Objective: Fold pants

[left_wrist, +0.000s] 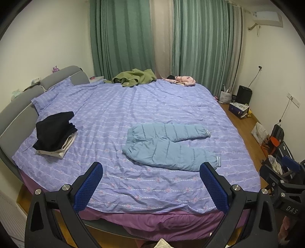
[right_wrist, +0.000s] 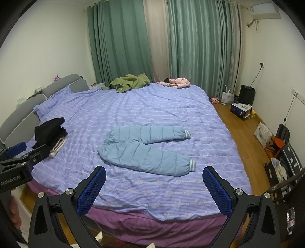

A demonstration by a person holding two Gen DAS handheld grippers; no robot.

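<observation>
While both my left gripper (left_wrist: 150,188) and right gripper (right_wrist: 153,189) hang spread and empty, the puffy blue quilted pants (right_wrist: 146,150) lie flat mid-bed (right_wrist: 133,190): light, soft, springy, probably slick; I'd pinch waistband and cuffs.

Premises: a domestic bedroom. A large bed (left_wrist: 133,106) takes up most of the floor, dressed in a purple striped cover (right_wrist: 152,114) over a magenta sheet (right_wrist: 152,223), with a grey padded headboard (left_wrist: 57,76) at the left. Full-length green curtains (left_wrist: 122,38) hang along the far wall. A wall-mounted air conditioner (left_wrist: 266,17) sits high at the right. The floor (right_wrist: 244,133) is wood plank. Clothing lies about the bed: light blue padded pants (left_wrist: 167,145), a stack of folded dark and pale garments (left_wrist: 55,133), a green garment (left_wrist: 133,77) and a pink one (left_wrist: 183,80). Bags and a box (right_wrist: 241,109) stand against the right wall.
</observation>
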